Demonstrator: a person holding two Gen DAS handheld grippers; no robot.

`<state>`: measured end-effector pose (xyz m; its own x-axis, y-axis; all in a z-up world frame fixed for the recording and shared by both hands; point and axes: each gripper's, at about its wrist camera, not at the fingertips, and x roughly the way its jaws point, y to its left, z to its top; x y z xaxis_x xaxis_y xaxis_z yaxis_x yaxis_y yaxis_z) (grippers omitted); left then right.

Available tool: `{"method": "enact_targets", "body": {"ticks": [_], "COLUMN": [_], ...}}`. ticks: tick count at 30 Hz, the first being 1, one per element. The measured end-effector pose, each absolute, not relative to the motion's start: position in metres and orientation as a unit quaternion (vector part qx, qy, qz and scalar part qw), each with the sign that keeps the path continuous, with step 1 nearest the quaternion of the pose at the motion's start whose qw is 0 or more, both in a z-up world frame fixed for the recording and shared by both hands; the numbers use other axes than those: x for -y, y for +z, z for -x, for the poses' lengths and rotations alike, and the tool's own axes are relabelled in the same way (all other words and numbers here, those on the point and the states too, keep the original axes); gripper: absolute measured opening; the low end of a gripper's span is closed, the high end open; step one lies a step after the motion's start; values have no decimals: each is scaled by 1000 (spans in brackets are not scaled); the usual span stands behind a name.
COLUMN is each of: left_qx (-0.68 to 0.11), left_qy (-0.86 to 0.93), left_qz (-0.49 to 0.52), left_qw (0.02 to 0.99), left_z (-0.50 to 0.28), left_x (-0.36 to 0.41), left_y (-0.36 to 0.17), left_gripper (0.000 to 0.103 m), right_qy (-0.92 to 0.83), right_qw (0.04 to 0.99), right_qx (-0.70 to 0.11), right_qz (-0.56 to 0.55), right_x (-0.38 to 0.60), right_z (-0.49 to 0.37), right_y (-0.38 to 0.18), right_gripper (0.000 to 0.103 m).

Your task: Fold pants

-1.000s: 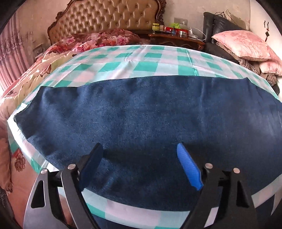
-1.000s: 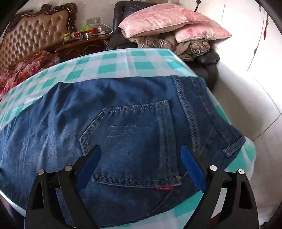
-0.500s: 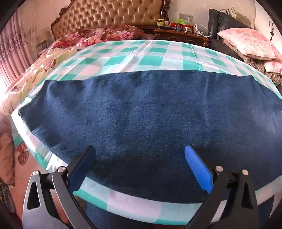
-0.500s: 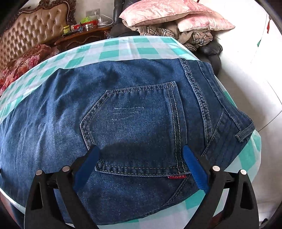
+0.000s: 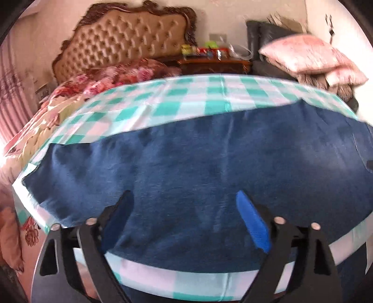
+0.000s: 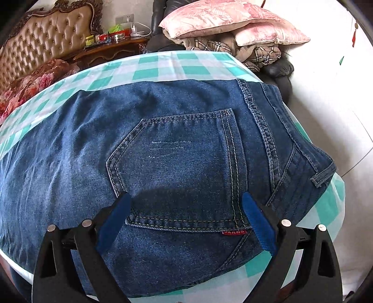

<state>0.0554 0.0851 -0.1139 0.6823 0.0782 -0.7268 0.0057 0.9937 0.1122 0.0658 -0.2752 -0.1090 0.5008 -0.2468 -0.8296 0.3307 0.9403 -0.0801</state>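
Blue denim jeans [image 5: 209,167] lie flat across a table covered with a green-and-white checked cloth [image 5: 186,98]. The left wrist view shows the leg part, with its end at the left. The right wrist view shows the seat of the jeans [image 6: 70,151], with a back pocket [image 6: 181,163] and the waistband [image 6: 291,130] at the right. My left gripper [image 5: 184,209] is open and empty just above the leg. My right gripper [image 6: 186,209] is open and empty over the lower edge of the pocket.
A bed with a tufted headboard [image 5: 126,44] and a floral quilt [image 5: 77,91] stands behind the table. A wooden nightstand [image 5: 214,63] holds small items. Pink pillows [image 6: 223,21] lie piled on a dark chair at the right. The table's right edge [image 6: 335,198] is close to the waistband.
The left gripper has swung quickly, its view is blurred and the jeans sit more to the right. The right gripper has moved closer over the back pocket. Both stay open.
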Motion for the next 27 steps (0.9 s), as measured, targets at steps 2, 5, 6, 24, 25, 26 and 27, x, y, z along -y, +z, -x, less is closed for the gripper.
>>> {"method": "enact_targets", "body": {"ticks": [2, 5, 6, 24, 25, 26, 27], "left_qx": [-410, -424, -426, -431, -430, -431, -431], "left_qy": [6, 10, 11, 81, 84, 86, 89], "left_qz": [-42, -18, -9, 26, 30, 34, 37], "left_qw": [911, 905, 904, 898, 898, 898, 897], "left_z": [-59, -62, -62, -55, -54, -55, -55], "left_x": [-85, -97, -102, -181, -185, -190, -195], "left_y": [-119, -126, -128, -128, -127, -128, -128], "left_gripper": [71, 64, 64, 65, 65, 65, 65], "right_qy": [-166, -168, -167, -106, -103, -102, -101], "right_qw": [864, 867, 868, 875, 874, 874, 873], "right_qx": [-474, -468, -467, -473, -474, -475, -477], "right_qz": [-40, -25, -21, 7, 7, 8, 11], "right_x": [275, 268, 265, 200, 197, 195, 192], "right_z": [-66, -63, -62, -62, -62, -62, -62], "right_y": [-107, -100, -99, -86, -86, -87, -88], "right_gripper": [92, 92, 92, 92, 92, 92, 92]}}
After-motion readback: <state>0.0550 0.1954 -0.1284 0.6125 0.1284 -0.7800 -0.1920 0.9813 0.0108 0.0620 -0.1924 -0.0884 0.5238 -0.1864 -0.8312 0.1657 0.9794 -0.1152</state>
